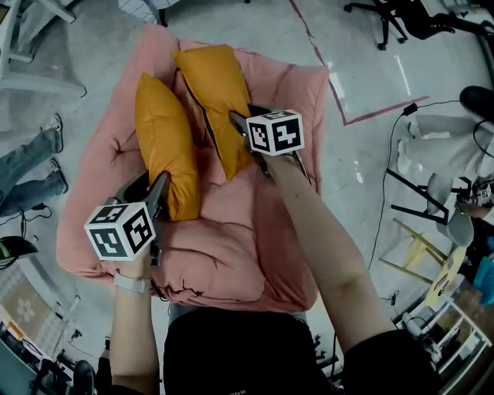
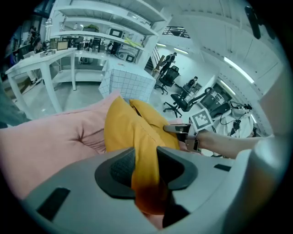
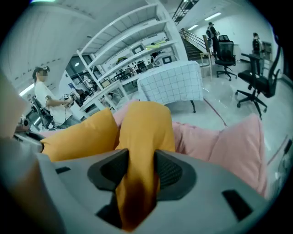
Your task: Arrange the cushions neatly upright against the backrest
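Two mustard-yellow cushions rest on a pink padded seat (image 1: 255, 254). The left cushion (image 1: 164, 139) stands on edge, and my left gripper (image 1: 166, 197) is shut on its near end; in the left gripper view the yellow fabric (image 2: 137, 146) is pinched between both pads. The right cushion (image 1: 220, 100) leans toward the pink backrest (image 1: 297, 77), with my right gripper (image 1: 248, 139) shut on its near edge. In the right gripper view that cushion (image 3: 146, 132) fills the gap between the pads and the other cushion (image 3: 78, 137) lies to its left.
The pink seat sits on a grey floor marked with a red tape line (image 1: 370, 114). Office chairs (image 1: 394, 19), cables and a wooden frame (image 1: 421, 251) stand to the right. A person's legs (image 1: 31, 166) show at the left. White shelving (image 2: 96, 41) and a checked cloth (image 3: 171, 84) stand behind.
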